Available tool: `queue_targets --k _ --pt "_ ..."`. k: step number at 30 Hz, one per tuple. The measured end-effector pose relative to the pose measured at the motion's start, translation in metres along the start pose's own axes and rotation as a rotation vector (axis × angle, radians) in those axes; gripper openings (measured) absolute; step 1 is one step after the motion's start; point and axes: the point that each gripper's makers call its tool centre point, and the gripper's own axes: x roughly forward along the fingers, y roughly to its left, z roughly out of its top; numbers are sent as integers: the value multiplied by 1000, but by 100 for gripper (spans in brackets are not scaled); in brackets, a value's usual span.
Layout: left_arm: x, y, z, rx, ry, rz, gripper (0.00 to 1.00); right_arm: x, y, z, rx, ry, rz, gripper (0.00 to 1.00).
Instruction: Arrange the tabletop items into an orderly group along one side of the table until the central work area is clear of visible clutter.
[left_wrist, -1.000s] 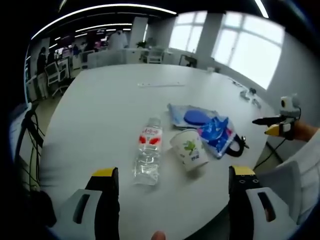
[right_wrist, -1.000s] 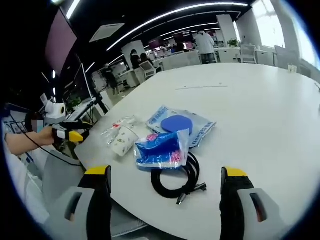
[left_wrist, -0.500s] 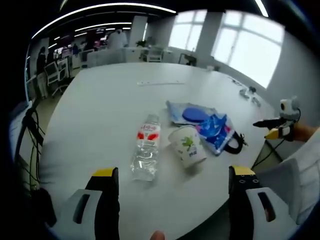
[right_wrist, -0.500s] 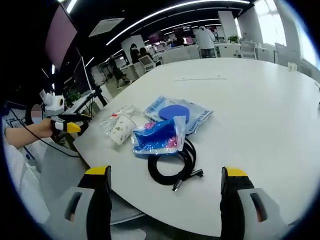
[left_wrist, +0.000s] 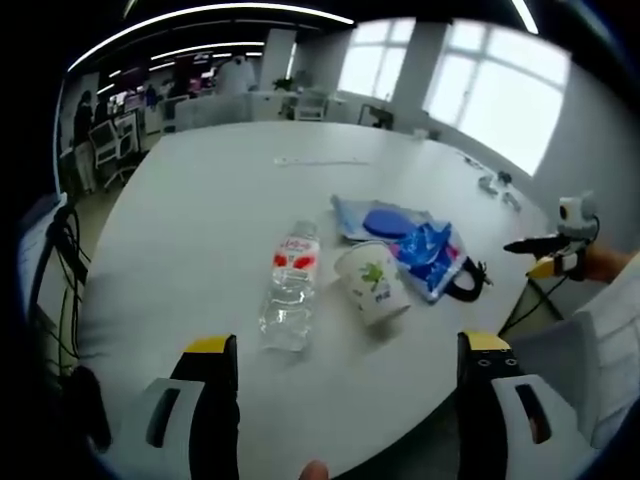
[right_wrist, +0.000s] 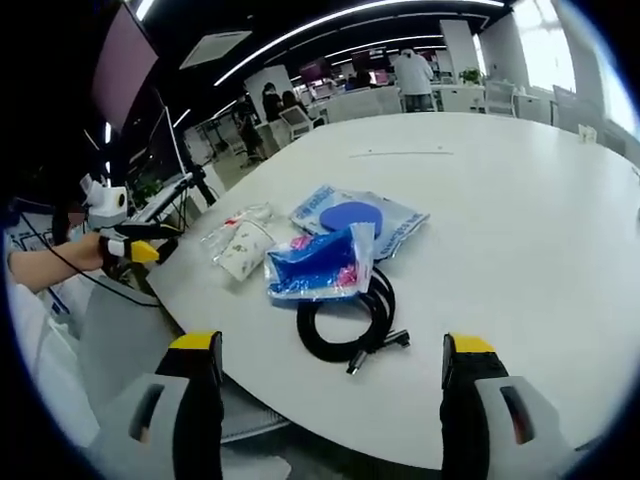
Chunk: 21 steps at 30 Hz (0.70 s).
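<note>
Lying red-labelled, its print unreadable, the water bottle (left_wrist: 289, 291) faces both grippers' released, empty jaws.

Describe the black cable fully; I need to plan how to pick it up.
The black cable lies coiled in a loose loop of a few turns on the white table, near the edge closest to the right gripper view's camera. It looks like smooth rubbery cord. One end with a metal-looking plug sticks out of the coil toward the table edge. The blue plastic bag overlaps the coil's far side. In the left gripper view just a dark loop peeks from behind that bag. Nothing grips it.
</note>
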Motion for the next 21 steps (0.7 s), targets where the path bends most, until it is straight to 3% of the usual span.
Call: queue_targets --k 21 --pt "4 5 -1 5 16 -2 87 7 3 -4 11 10 4 89"
